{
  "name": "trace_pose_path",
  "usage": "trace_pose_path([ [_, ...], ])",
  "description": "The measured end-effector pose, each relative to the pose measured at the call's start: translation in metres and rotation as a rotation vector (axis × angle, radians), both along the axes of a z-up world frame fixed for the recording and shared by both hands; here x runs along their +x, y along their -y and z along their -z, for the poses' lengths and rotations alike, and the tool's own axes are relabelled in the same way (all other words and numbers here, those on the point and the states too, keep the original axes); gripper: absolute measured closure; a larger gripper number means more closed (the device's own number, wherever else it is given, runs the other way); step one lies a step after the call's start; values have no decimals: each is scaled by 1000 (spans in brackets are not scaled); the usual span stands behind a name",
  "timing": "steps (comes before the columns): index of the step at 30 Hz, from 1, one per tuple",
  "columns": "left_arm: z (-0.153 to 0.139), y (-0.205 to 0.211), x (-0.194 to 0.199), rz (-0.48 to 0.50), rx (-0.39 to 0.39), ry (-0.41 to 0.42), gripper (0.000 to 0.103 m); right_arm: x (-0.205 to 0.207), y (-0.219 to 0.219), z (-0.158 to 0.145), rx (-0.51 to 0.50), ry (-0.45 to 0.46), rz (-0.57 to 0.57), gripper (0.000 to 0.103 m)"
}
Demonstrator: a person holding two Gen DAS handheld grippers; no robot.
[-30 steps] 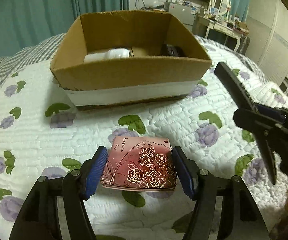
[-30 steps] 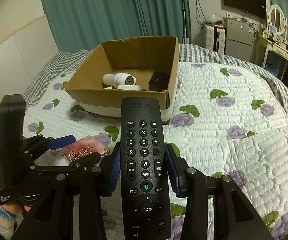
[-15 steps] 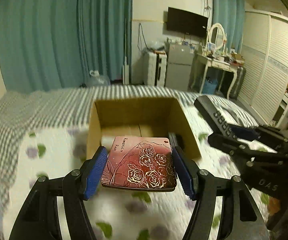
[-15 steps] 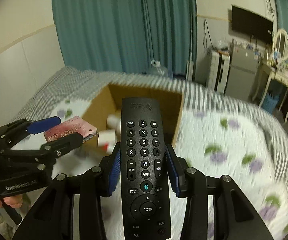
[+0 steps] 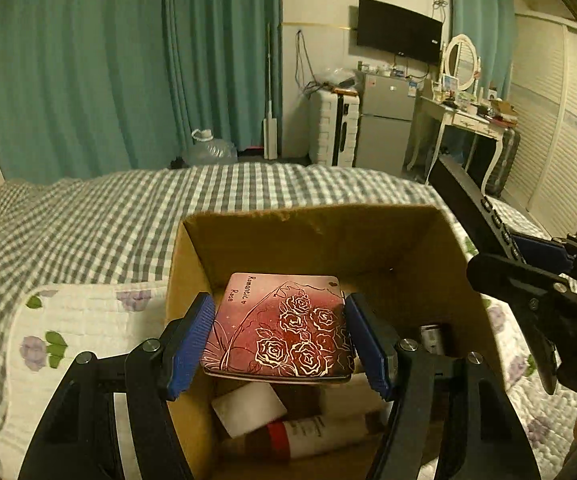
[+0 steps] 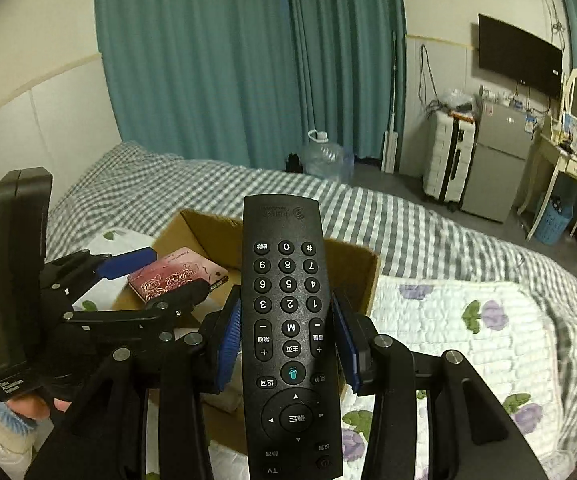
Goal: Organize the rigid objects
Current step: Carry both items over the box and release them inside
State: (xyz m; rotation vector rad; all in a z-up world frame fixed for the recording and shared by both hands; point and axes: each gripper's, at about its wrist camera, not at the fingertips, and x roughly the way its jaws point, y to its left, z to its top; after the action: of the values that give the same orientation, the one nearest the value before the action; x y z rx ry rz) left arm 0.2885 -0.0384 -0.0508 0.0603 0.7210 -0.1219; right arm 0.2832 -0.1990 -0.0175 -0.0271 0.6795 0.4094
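My left gripper [image 5: 278, 338] is shut on a flat pink case with gold roses [image 5: 278, 328] and holds it level over the open cardboard box [image 5: 328, 236]. The case also shows in the right wrist view [image 6: 176, 276]. My right gripper [image 6: 286, 344] is shut on a black TV remote [image 6: 286, 320], held above the box's right side [image 6: 362, 276]; the remote [image 5: 472, 208] appears at the right of the left wrist view. Inside the box lie a white block [image 5: 248, 408], a white tube with a red band [image 5: 316, 432] and a dark object [image 5: 432, 336].
The box sits on a bed with a floral quilt [image 6: 468, 332] over a grey checked cover [image 5: 88, 224]. Teal curtains, a water jug [image 5: 208, 152], a small fridge [image 5: 384, 132] and a dressing table [image 5: 468, 120] stand beyond the bed.
Both grippers have risen from the quilt and moved forward over the box, each keeping its object. The box now lies directly beneath the pink case.
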Motion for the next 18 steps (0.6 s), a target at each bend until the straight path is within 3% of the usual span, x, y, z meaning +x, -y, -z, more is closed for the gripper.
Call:
trace_pose_path([
  [5,11,-1,5,4,5,-21,33,9,-7,15,-6,-11,-14,62],
  [10,-4,5,-6,31,25,32,32,12,-7,21,-11,-24,4,62],
  [18,-15,-9,-18,-20,48,51,32,12,-13,15,-9,0,12,62],
])
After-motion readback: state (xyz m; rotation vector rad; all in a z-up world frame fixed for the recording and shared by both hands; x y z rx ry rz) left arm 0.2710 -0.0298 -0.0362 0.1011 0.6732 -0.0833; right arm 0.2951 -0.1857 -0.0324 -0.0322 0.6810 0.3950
